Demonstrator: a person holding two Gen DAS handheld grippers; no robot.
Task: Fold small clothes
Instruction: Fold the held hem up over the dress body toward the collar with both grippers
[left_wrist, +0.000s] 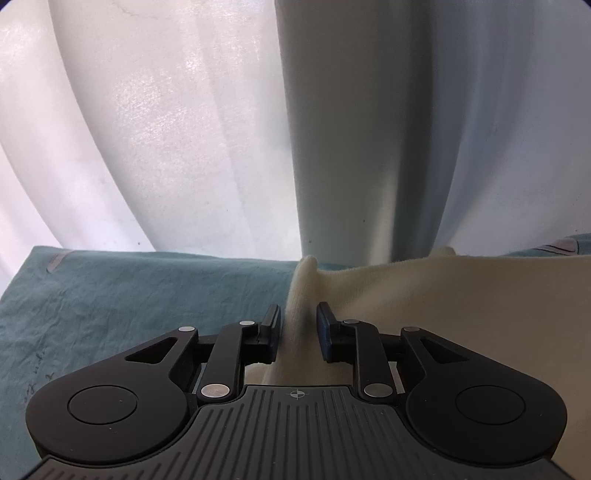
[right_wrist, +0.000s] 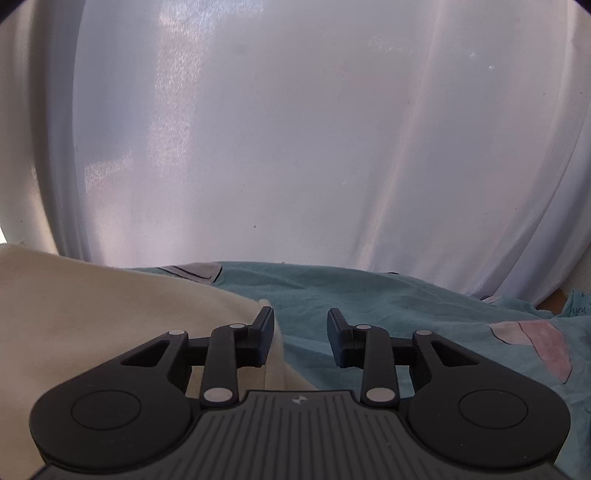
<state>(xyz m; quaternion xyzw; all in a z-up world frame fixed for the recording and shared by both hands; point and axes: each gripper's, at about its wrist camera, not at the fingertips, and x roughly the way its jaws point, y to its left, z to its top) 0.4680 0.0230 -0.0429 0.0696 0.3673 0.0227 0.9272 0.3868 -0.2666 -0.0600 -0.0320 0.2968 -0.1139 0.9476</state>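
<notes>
**Cream garment on teal cloth, both hand-held grippers parted**

The left hand-held gripper (left_wrist: 298, 332) stands with its jaws a narrow way apart. A raised ridge of the cream knit garment (left_wrist: 461, 306) runs up between them; it lies against the left finger, while a gap shows before the right finger, so the pads do not clamp it. The garment spreads from that ridge to the right and toward the near edge of the left wrist view, lying on a wrinkled teal cloth (left_wrist: 147, 291) that covers the surface to the left.

The right hand-held gripper (right_wrist: 301, 338) also has its jaws narrowly parted, with nothing pinched. The garment's right edge (right_wrist: 110, 314) ends just under its left finger; bare teal cloth (right_wrist: 388, 302) fills the gap between the fingers and extends to the right.

The cloth carries printed shapes: a pink patch outlined in dark line (right_wrist: 543, 347) at near right, and a grey patch (right_wrist: 195, 272) at the far edge. Small handwritten-style lettering sits at the far right (right_wrist: 578, 310) and along the cloth's left side (left_wrist: 40, 373); it is too small to read.

White translucent curtains (right_wrist: 295, 147) hang behind.
</notes>
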